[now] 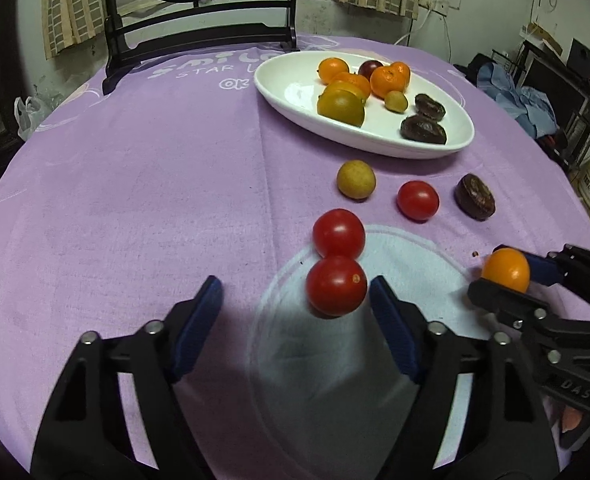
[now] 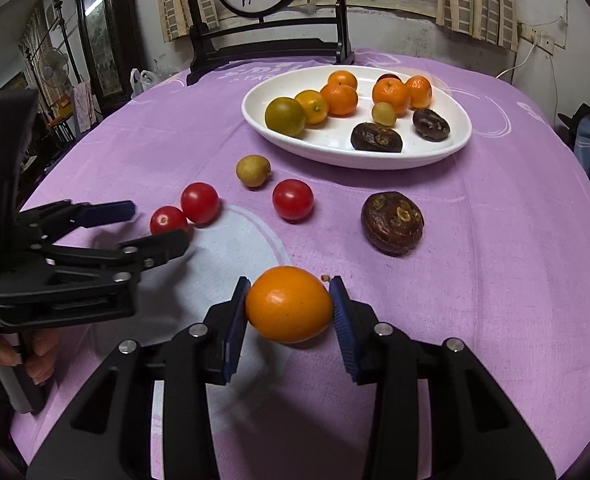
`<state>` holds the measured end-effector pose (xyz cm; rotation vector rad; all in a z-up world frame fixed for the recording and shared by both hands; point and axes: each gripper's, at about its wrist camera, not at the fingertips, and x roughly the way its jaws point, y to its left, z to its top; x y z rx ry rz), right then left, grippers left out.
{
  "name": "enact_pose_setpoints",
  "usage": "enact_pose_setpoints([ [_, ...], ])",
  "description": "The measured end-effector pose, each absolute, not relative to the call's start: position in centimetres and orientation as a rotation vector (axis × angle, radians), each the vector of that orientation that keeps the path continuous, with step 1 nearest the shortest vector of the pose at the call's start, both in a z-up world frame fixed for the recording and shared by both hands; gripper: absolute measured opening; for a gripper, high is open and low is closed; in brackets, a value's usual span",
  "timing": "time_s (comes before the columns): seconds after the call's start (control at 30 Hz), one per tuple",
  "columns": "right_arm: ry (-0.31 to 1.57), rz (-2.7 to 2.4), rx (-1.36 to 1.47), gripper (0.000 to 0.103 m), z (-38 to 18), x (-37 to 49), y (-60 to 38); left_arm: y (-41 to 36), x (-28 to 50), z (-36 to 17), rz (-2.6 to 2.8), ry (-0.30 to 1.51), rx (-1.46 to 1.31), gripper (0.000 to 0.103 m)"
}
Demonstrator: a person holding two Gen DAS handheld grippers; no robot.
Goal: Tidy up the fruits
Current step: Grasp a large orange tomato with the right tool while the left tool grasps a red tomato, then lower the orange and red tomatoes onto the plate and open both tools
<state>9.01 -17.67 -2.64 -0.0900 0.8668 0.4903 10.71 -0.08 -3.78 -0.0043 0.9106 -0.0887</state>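
R gripper (image 2: 291, 306): clamped on orange fruit (image 2: 289, 304) | L gripper (image 1: 295, 300): jaws apart round red tomato (image 1: 336, 285), not gripping | white plate (image 2: 255, 114) w/ fruit on desk (image 2: 495, 280)

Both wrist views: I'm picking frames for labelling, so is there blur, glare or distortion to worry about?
Left wrist view: strong fisheye bending at the edges, dark corners, the nearest red tomato slightly soft, a shadow under the left gripper. Right wrist view: same bending; the orange fruit sharp in the right gripper; mild glare on the white plate.

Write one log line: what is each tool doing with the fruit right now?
left tool: open by tomato | right tool: shut on orange fruit | plate: partly filled
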Motion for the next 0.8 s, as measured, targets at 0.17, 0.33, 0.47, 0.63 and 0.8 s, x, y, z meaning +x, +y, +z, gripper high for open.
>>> enact_pose_setpoints([
  [0.17, 0.867, 0.489, -0.11, 0.041, -2.7, 8.8, -17.6, -0.6, 10.7, -4.0, -0.092, 0.904, 0.043, 0.062],
  [0.33, 0.868, 0.493, -0.097, 0.041, -2.8, 8.8, -17.9, -1.3, 10.4, -3.9, -0.112, 0.89, 0.066, 0.038],
  [0.47, 0.871, 0.483, -0.063, 0.041, -2.7, 8.9, -18.7, -1.9, 10.1, -3.7, -0.112, 0.902, 0.087, 0.029],
  [0.63, 0.841, 0.504, 0.006, 0.041, -1.5, 8.5, -19.8, -1.2, 9.5, -1.4, -0.205, 0.928, -0.049, 0.029],
  [0.8, 0.769, 0.518, -0.003, 0.041, 1.3, 9.3, -19.7, -1.3, 10.4, 2.5, -0.247, 0.87, -0.067, 0.029],
])
